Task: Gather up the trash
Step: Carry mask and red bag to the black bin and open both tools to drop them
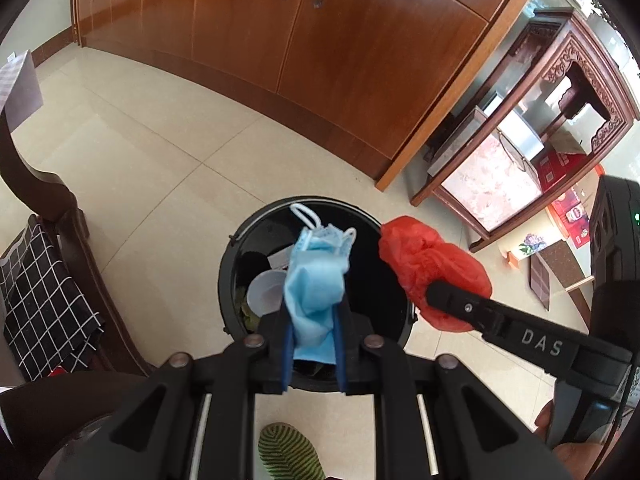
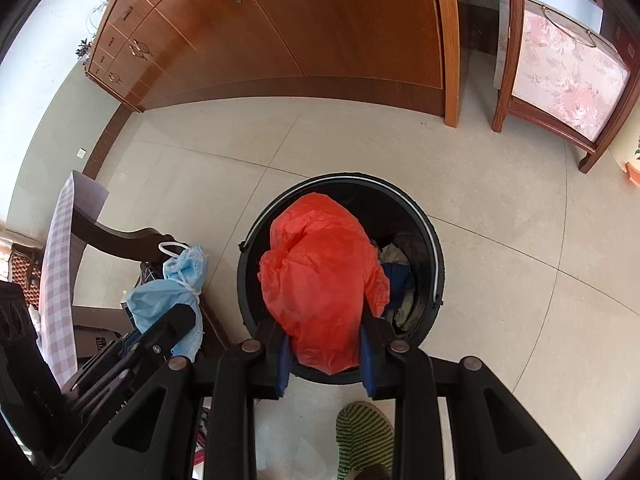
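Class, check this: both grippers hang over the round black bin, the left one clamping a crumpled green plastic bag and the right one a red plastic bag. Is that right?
Not quite. The left gripper clamps a crumpled light-blue face mask, not a green bag, as the left wrist view shows. The right gripper does clamp the red plastic bag, both above the round black bin.

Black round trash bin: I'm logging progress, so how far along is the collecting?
Done: the black round trash bin already holds a white cup and dark scraps. In hand: the left gripper clamps a crumpled blue face mask, the right gripper a crumpled red plastic bag. Left: dropping both in.
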`<action>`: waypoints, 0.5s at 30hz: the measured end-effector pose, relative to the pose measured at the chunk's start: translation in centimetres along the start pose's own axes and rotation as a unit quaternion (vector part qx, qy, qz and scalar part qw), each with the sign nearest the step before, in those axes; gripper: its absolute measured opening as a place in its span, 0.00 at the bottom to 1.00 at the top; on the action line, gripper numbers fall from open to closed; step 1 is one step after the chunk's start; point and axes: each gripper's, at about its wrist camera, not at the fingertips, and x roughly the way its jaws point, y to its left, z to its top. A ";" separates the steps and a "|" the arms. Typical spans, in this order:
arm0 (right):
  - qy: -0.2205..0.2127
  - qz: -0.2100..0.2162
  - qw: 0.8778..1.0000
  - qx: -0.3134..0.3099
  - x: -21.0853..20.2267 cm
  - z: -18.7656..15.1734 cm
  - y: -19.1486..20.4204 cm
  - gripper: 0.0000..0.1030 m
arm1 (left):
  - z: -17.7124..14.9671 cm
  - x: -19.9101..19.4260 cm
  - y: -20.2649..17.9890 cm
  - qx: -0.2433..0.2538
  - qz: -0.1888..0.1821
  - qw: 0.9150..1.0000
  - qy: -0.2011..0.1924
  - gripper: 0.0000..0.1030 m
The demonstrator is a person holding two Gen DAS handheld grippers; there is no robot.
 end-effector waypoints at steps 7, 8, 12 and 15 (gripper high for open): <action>0.029 -0.019 0.999 0.009 2.3 1.2 -0.9 0.30 | -0.1 2.3 -0.7 0.002 0.000 1.000 0.027 0.19; 0.027 -0.024 0.999 0.010 2.4 1.3 -0.9 0.31 | 0.0 2.5 -0.7 0.000 0.000 1.000 0.031 0.25; 0.020 -0.040 0.999 0.017 2.5 1.8 -1.3 0.42 | 0.3 3.1 -0.5 -0.012 -0.003 0.999 0.039 0.49; 0.015 -0.048 0.998 0.024 2.3 2.0 -1.5 0.52 | 0.6 2.9 -0.4 -0.014 -0.005 0.999 0.032 0.58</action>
